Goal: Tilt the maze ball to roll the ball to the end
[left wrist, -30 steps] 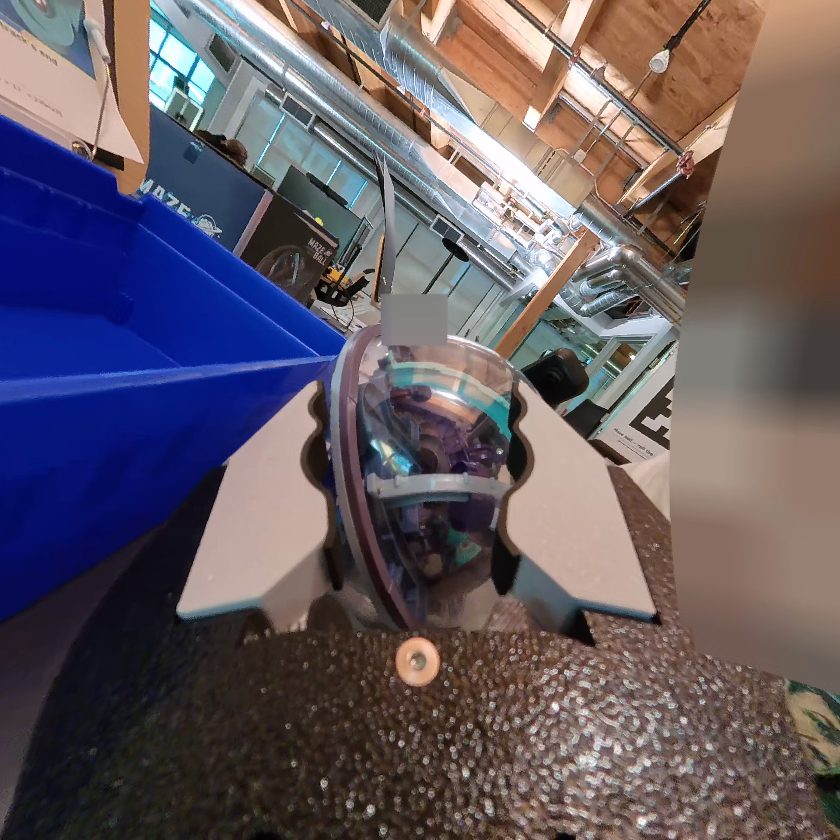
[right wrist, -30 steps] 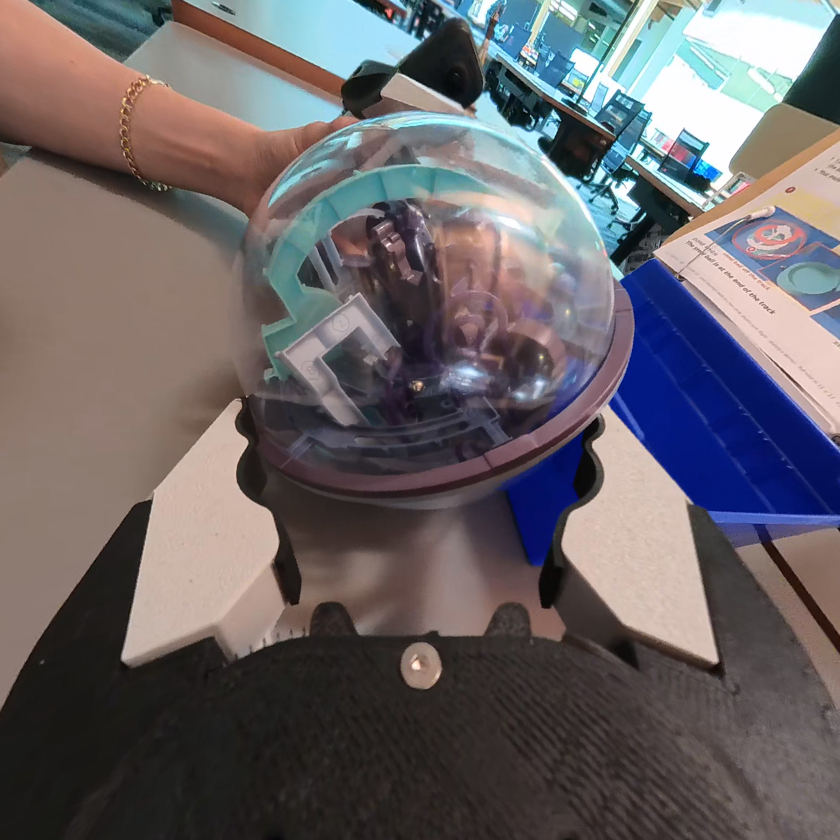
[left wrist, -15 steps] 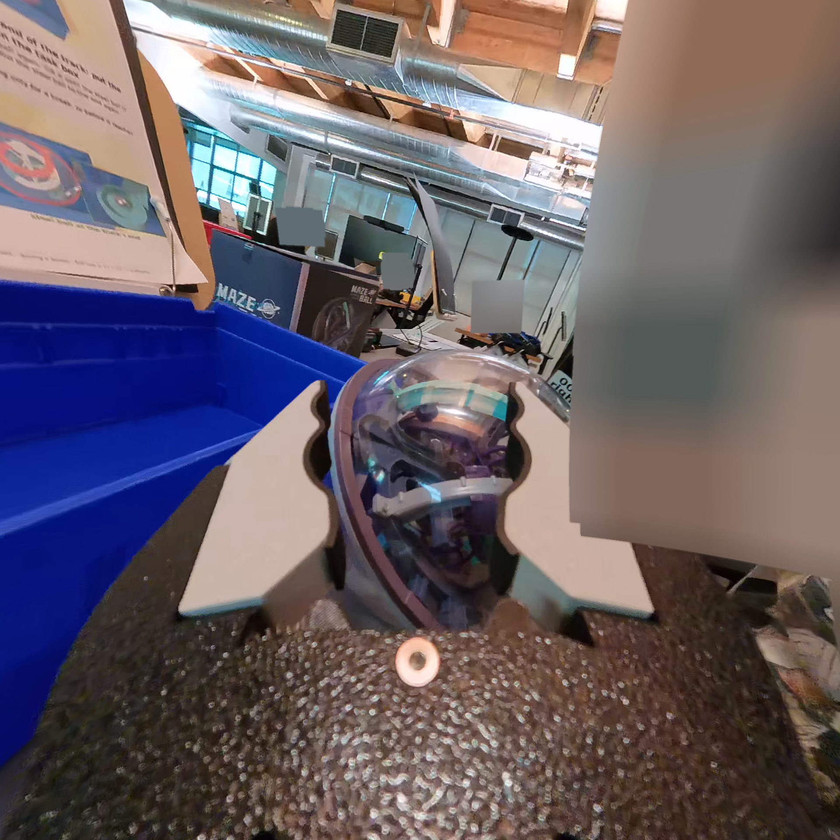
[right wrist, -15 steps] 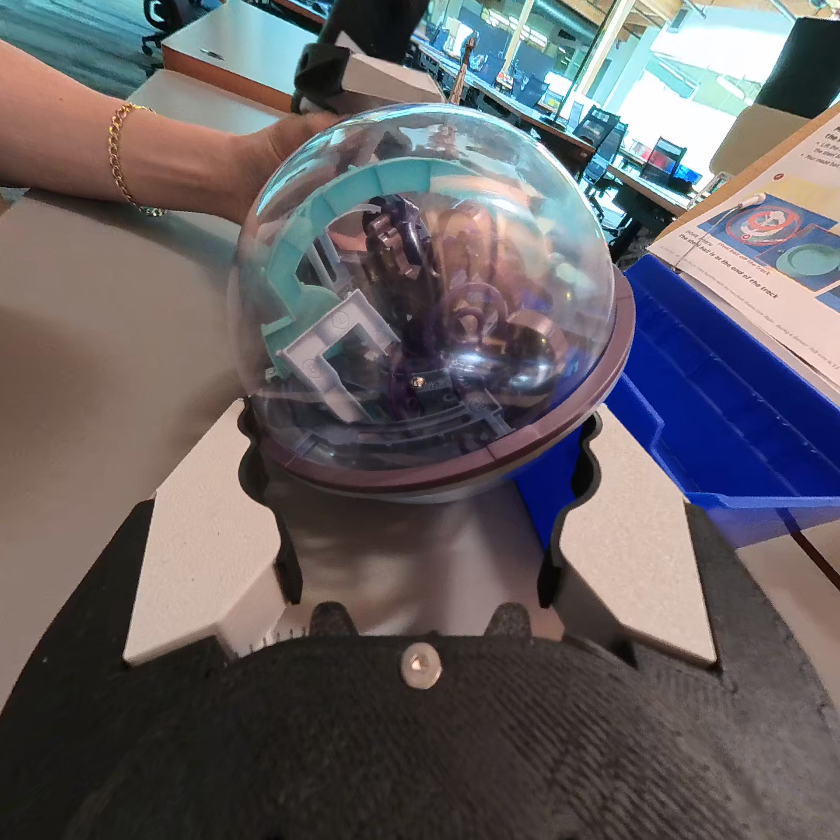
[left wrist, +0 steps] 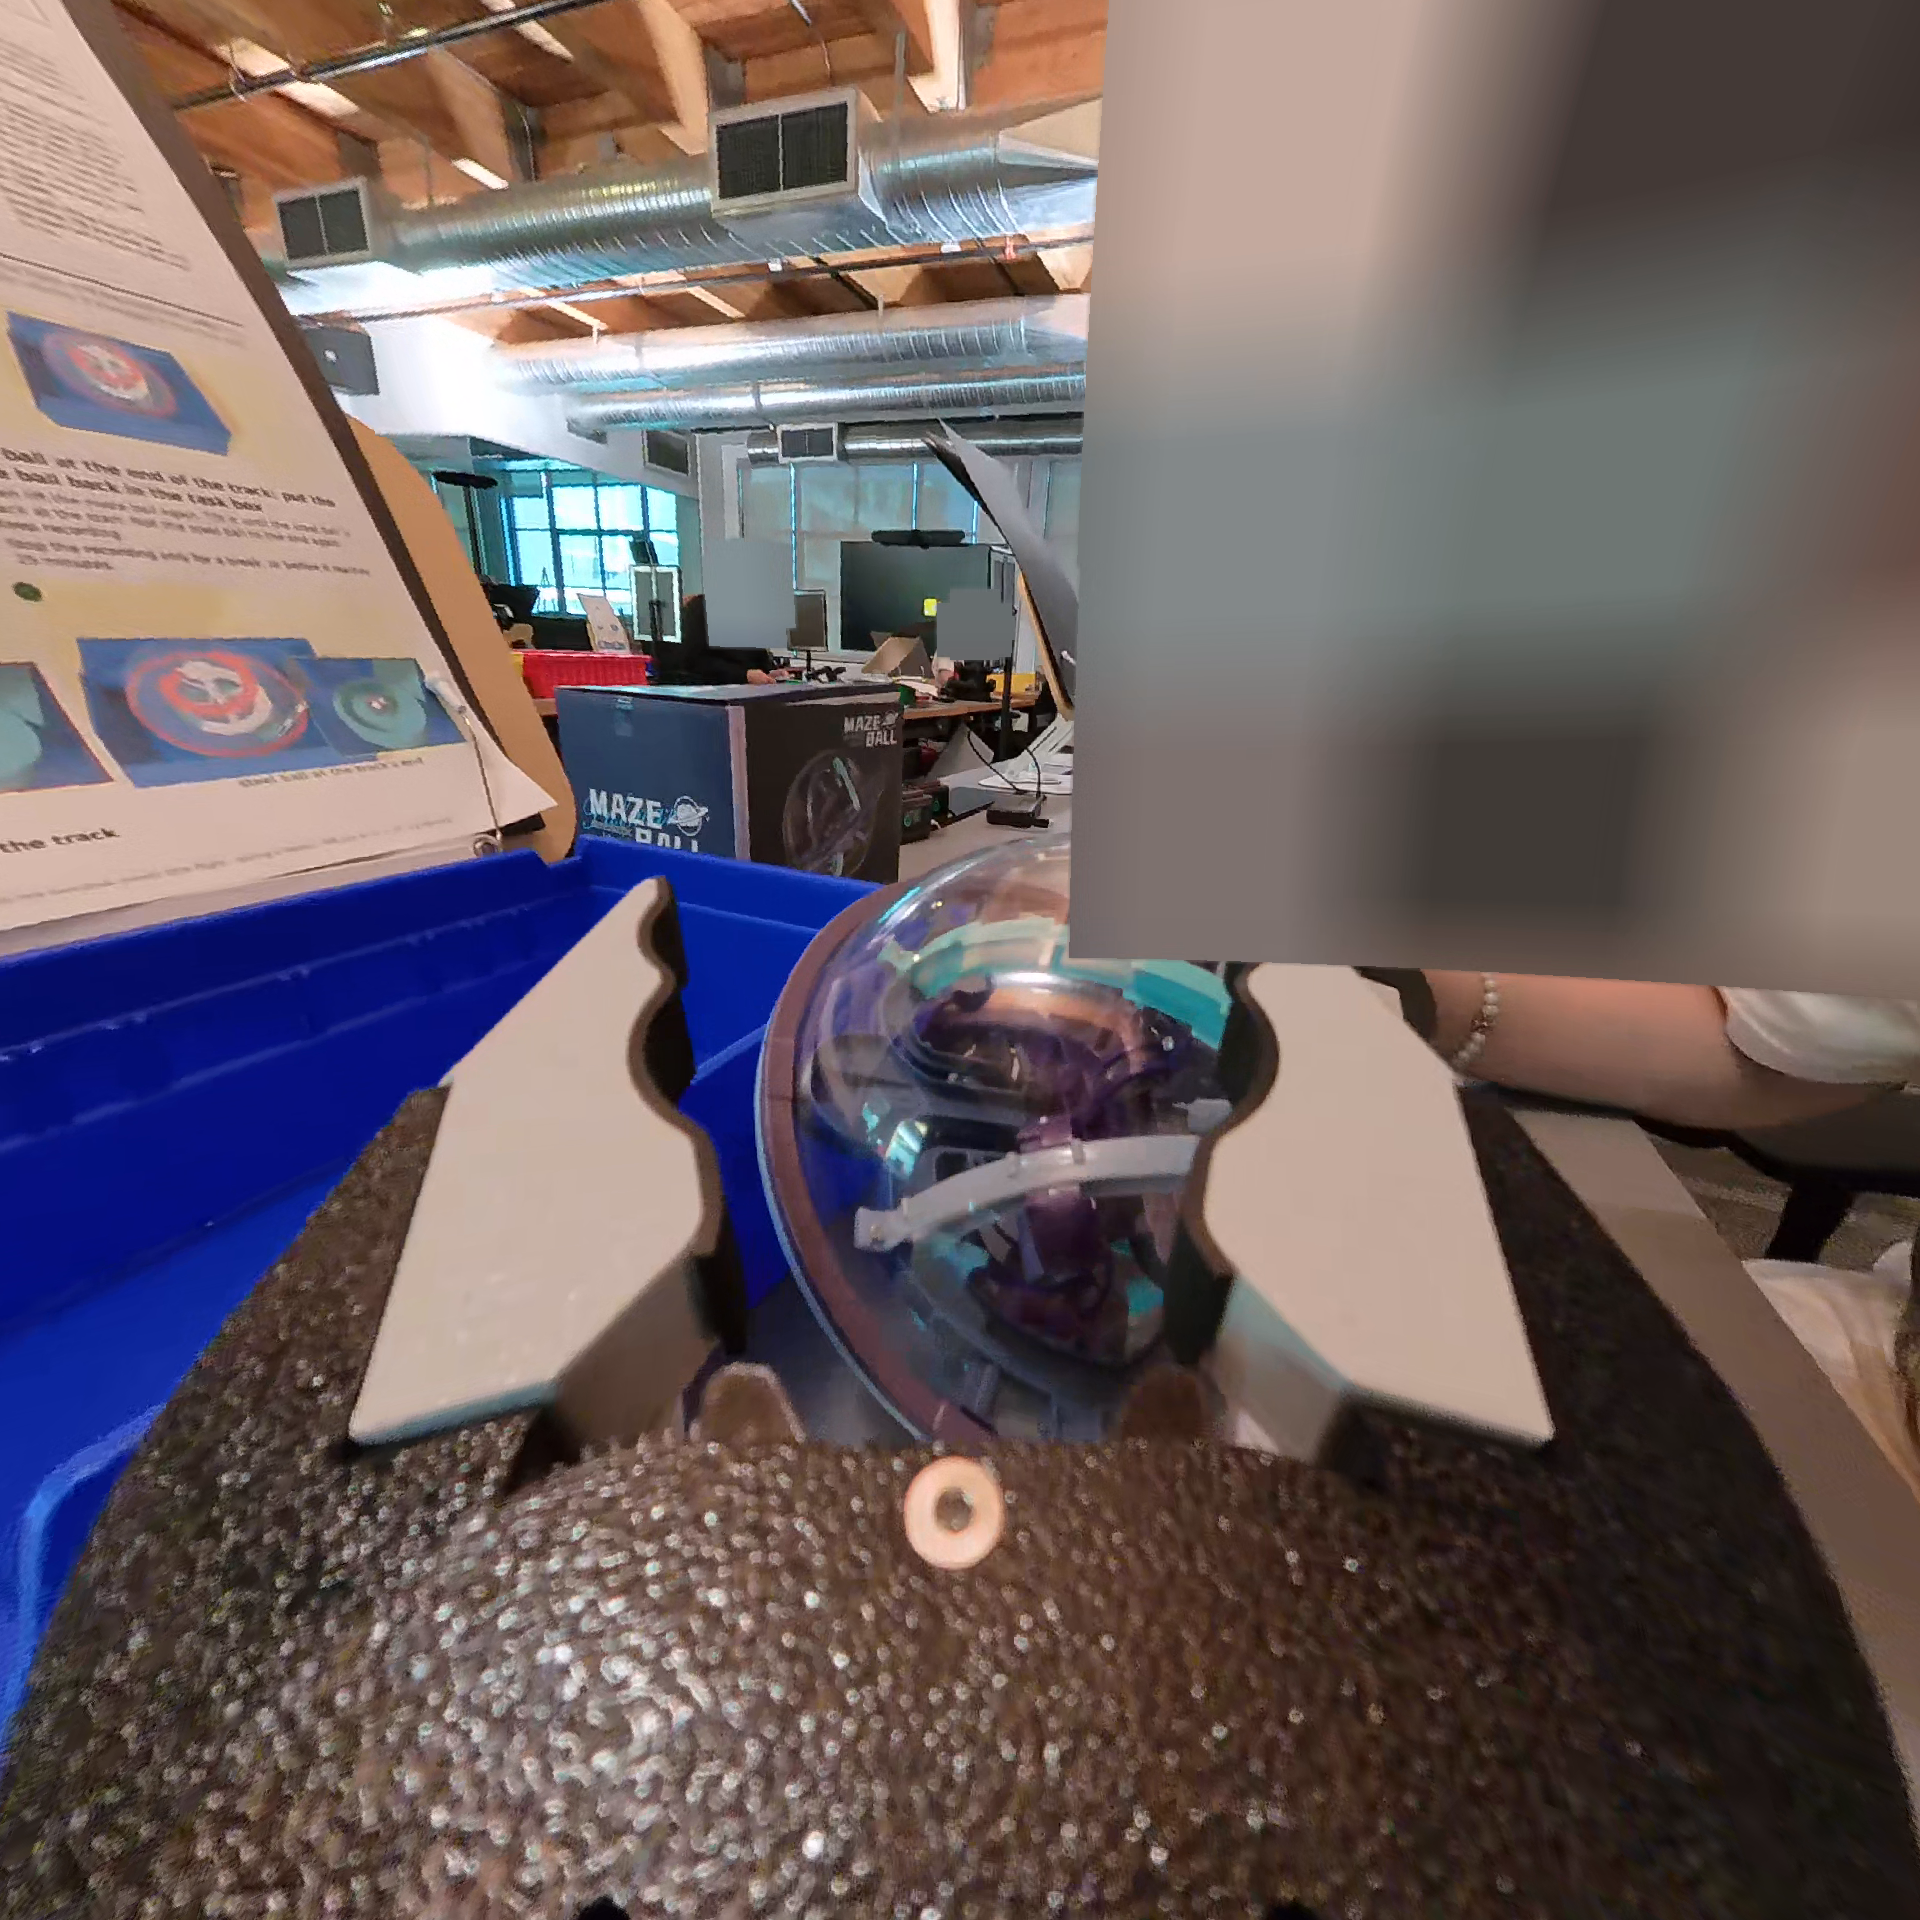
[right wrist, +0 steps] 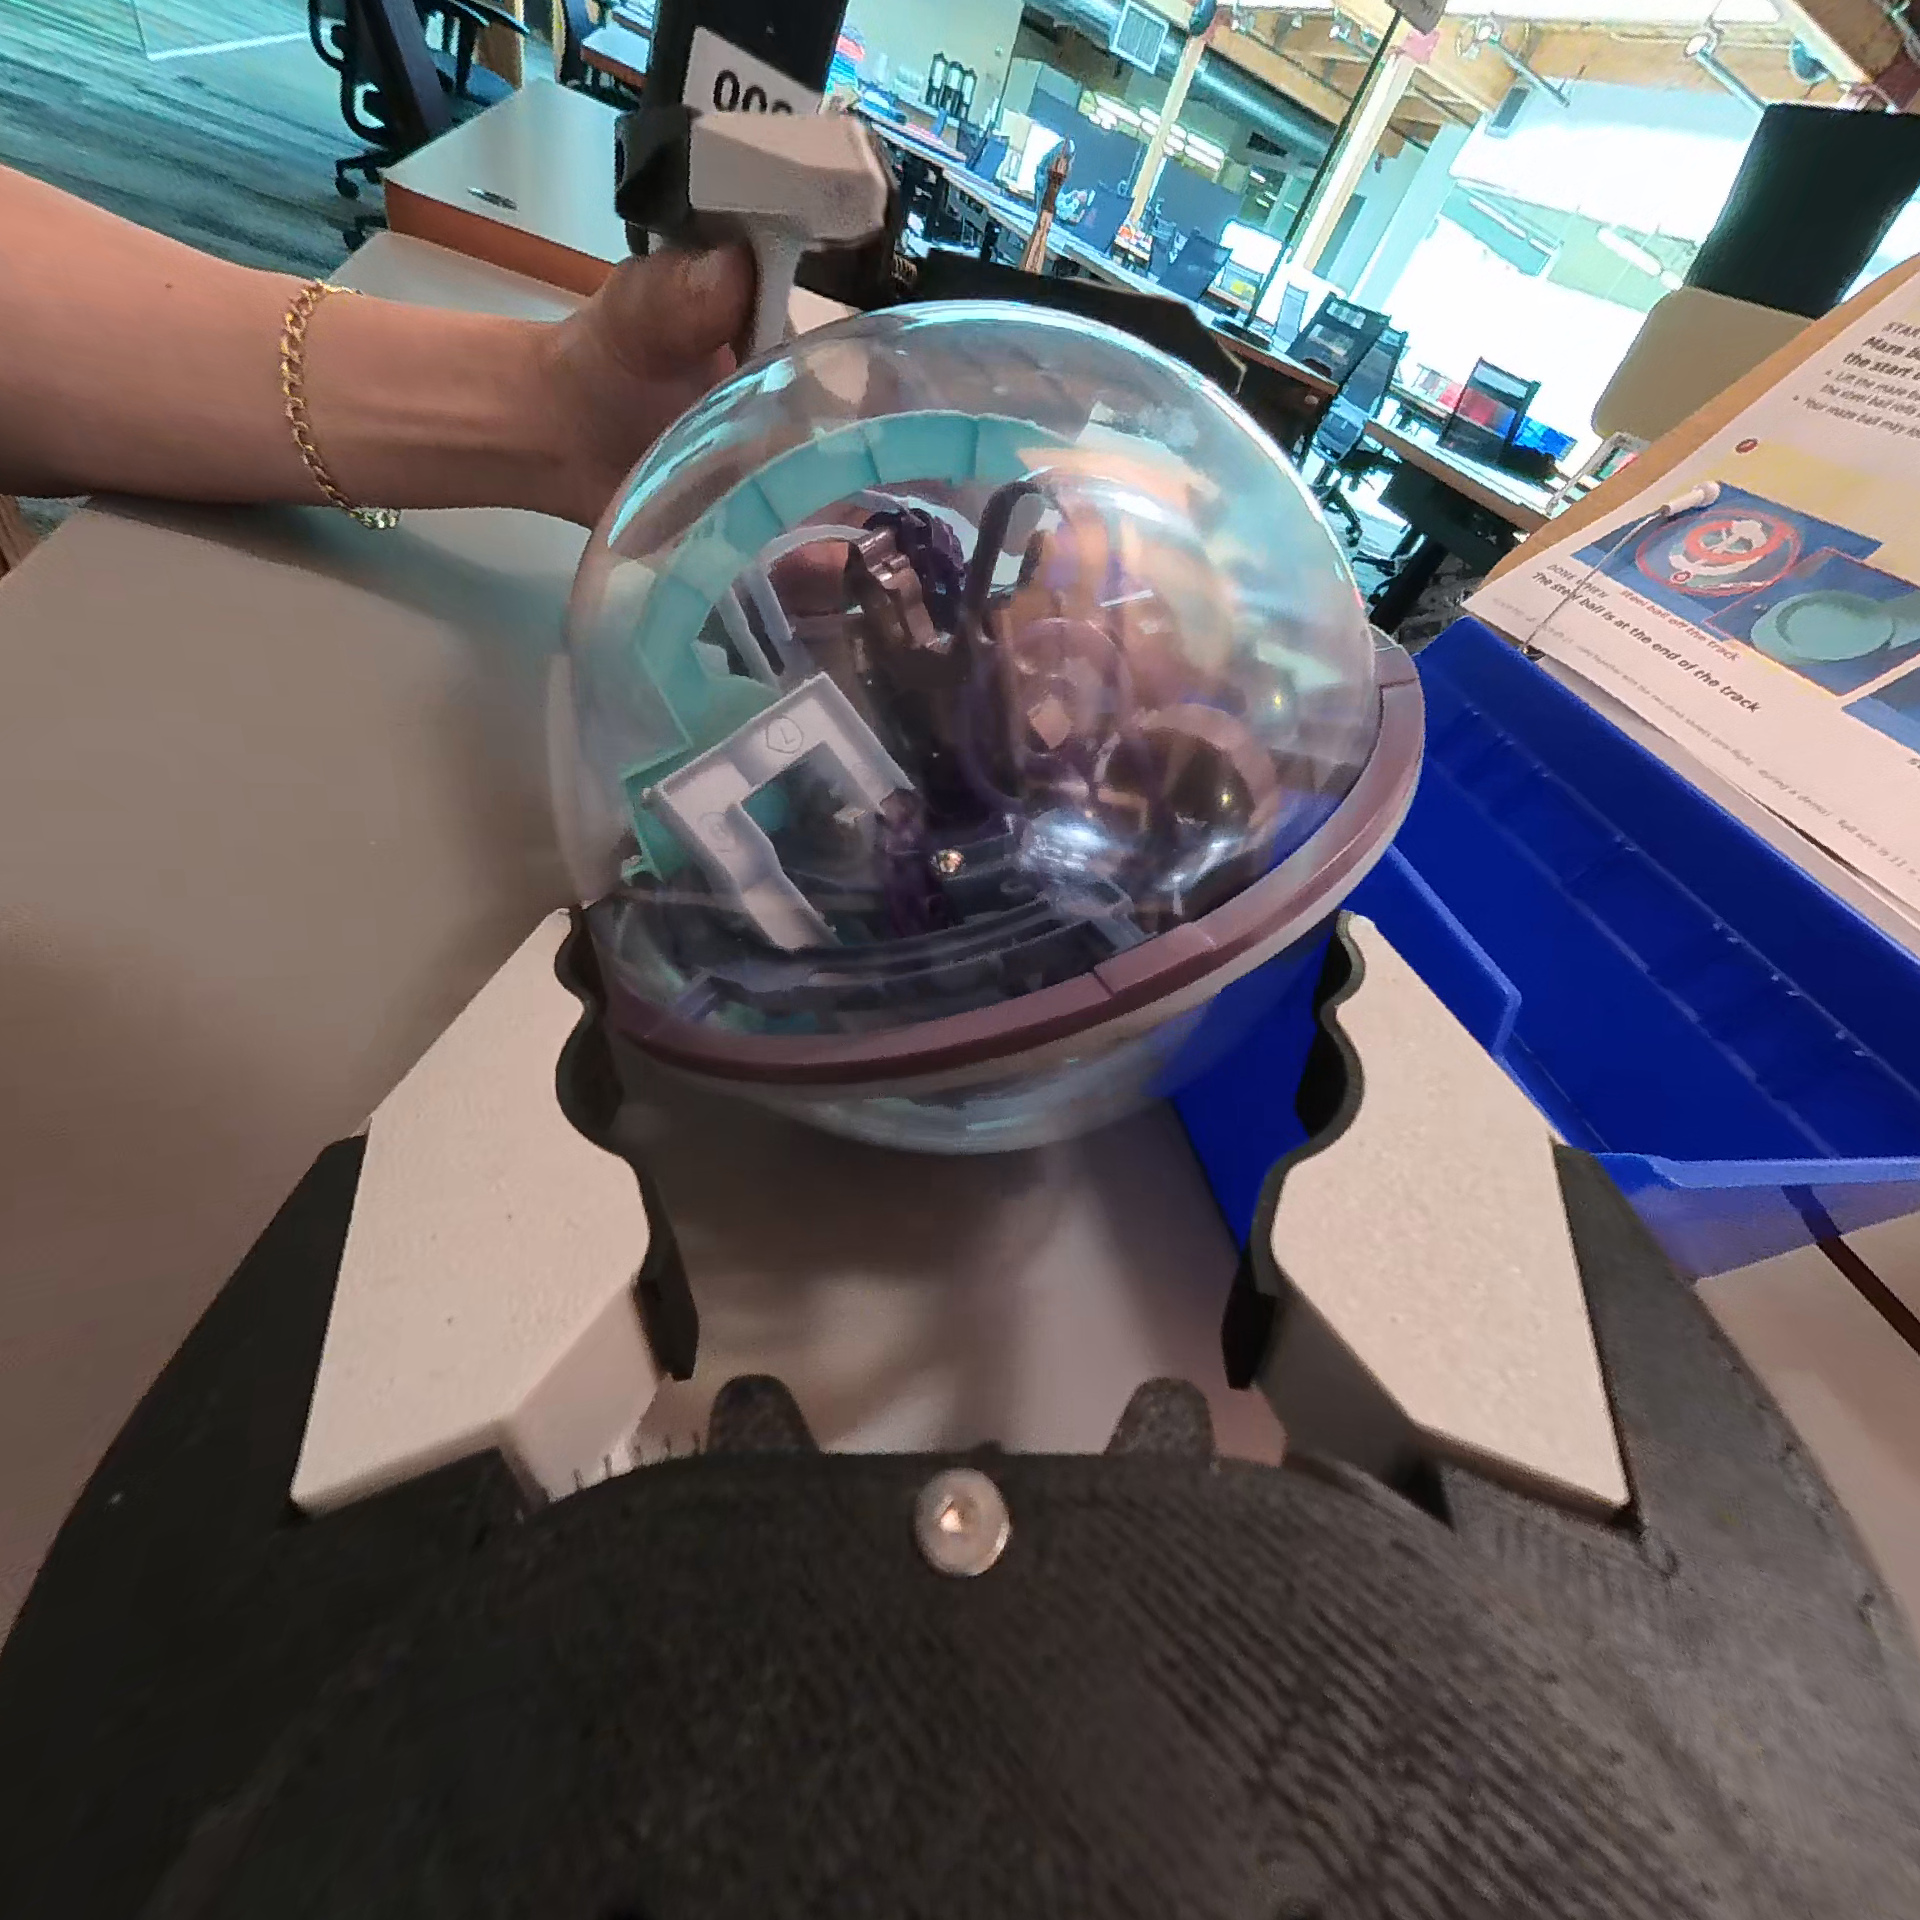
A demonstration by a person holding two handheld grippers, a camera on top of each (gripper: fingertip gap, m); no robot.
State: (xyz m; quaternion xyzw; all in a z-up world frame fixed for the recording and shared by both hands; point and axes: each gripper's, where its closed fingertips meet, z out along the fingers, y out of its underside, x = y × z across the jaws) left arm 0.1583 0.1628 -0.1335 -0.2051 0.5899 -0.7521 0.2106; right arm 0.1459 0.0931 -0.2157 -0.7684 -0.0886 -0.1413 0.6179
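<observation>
I am letting go with my left gripper (left wrist: 951, 1091): its fingers, clamped on the maze ball (right wrist: 987, 717) half a second ago, are now standing apart (only one touching). My right gripper (right wrist: 961, 997) is gripping its purple rim above the table (right wrist: 239, 790), so tilting is resting there.

Clear maze ball (right wrist: 987, 727) (purple-banded), tilted
</observation>
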